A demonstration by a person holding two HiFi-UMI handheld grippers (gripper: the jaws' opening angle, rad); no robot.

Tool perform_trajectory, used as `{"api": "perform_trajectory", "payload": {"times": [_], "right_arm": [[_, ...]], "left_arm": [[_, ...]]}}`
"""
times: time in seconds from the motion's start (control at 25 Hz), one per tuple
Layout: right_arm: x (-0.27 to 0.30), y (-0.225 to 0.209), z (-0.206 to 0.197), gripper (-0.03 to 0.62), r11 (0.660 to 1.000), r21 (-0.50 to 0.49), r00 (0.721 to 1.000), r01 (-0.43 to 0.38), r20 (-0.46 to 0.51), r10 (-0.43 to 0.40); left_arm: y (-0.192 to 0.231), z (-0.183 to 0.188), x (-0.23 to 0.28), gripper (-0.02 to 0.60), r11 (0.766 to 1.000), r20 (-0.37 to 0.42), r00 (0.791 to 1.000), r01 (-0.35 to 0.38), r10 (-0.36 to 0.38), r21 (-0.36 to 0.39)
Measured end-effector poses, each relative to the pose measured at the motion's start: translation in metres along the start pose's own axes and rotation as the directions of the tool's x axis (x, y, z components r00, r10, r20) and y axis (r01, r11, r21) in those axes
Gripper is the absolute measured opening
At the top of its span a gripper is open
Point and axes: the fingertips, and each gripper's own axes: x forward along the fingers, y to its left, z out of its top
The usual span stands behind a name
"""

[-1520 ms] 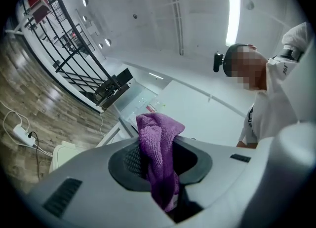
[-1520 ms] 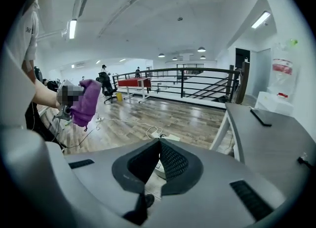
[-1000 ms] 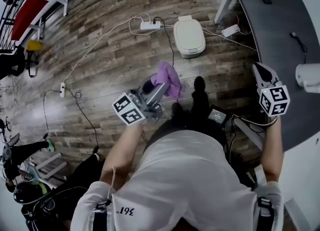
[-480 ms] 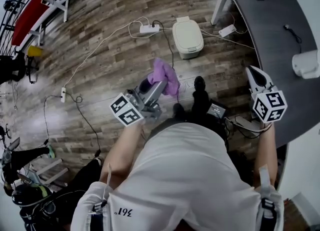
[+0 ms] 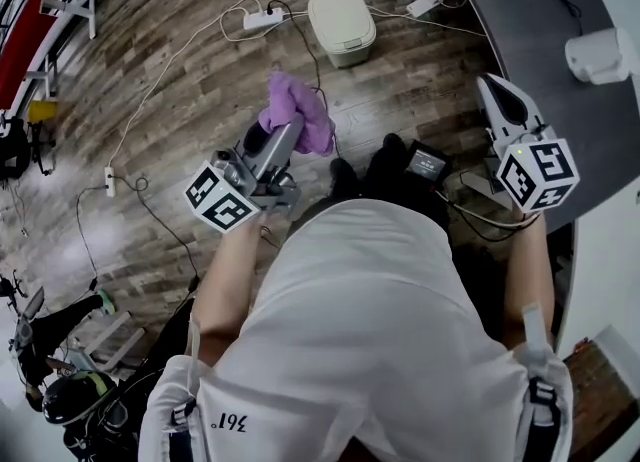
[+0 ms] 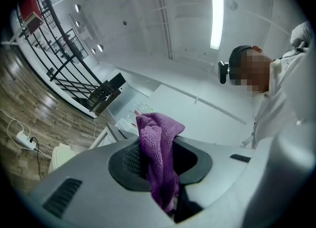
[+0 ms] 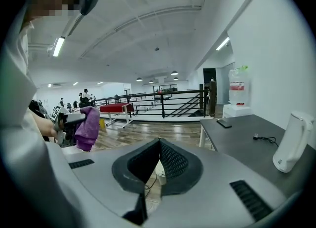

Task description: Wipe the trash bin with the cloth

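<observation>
The white lidded trash bin (image 5: 342, 20) stands on the wood floor, ahead of the person. My left gripper (image 5: 283, 130) is shut on a purple cloth (image 5: 297, 110), which bunches up past the jaw tips, short of the bin and apart from it. In the left gripper view the cloth (image 6: 157, 153) hangs between the jaws of the left gripper (image 6: 155, 145), with the bin (image 6: 61, 154) at lower left. My right gripper (image 5: 492, 88) is held off to the right near the desk, shut and empty. In the right gripper view, that gripper (image 7: 158, 145) has its jaws together, and the cloth (image 7: 89, 128) shows at left.
A dark grey desk (image 5: 520, 20) runs along the right and carries a white kettle (image 5: 598, 55). A power strip (image 5: 258, 18) and cables lie on the floor by the bin. A small black box (image 5: 428, 163) sits near the person's feet. Gear is piled at lower left.
The whole view has slid: the bin and the cloth now sit higher and further left in the picture. The left gripper keeps its hold on the cloth; the right stays shut.
</observation>
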Motion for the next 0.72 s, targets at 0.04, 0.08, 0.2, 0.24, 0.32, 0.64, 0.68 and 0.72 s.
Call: {"api": "perform_trajectory", "payload": {"times": [0.04, 0.08, 0.2, 0.24, 0.32, 0.64, 0.68, 0.72], "right_arm": [[-0.003, -0.002, 0.000, 0.006, 1.000, 0.004, 1.000, -0.002, 0.002, 0.002], [-0.005, -0.005, 0.000, 0.006, 1.000, 0.011, 1.000, -0.005, 0.006, 0.005], [-0.008, -0.010, 0.003, 0.006, 0.999, 0.032, 1.000, -0.028, 0.015, 0.028], [-0.008, -0.011, 0.004, 0.006, 0.999, 0.037, 0.999, -0.038, 0.012, 0.037], [-0.010, -0.015, 0.001, 0.006, 0.997, 0.044, 0.998, -0.057, -0.004, 0.057], [-0.026, -0.029, -0.020, 0.006, 0.985, 0.040, 0.983, -0.169, -0.067, 0.172], [-0.027, -0.029, -0.023, 0.006, 0.982, 0.035, 0.979, -0.187, -0.072, 0.189], [-0.028, -0.029, -0.025, 0.006, 0.978, 0.030, 0.976, -0.204, -0.076, 0.206]], "left_arm": [[-0.003, -0.002, 0.003, 0.089, 1.000, -0.002, 1.000, 0.000, 0.000, 0.000], [-0.006, -0.004, 0.006, 0.089, 1.000, 0.000, 1.000, 0.000, 0.000, 0.002], [-0.016, -0.006, 0.014, 0.089, 1.000, 0.012, 1.000, -0.011, 0.011, 0.012], [-0.019, -0.007, 0.017, 0.089, 1.000, 0.017, 1.000, -0.018, 0.018, 0.013], [-0.026, -0.011, 0.024, 0.089, 0.999, 0.027, 0.999, -0.038, 0.037, 0.010], [-0.067, -0.048, 0.052, 0.089, 0.994, 0.039, 0.994, -0.107, 0.107, -0.003], [-0.072, -0.051, 0.053, 0.089, 0.993, 0.046, 0.992, -0.118, 0.118, -0.001], [-0.077, -0.054, 0.054, 0.089, 0.991, 0.052, 0.990, -0.130, 0.130, 0.002]]}}
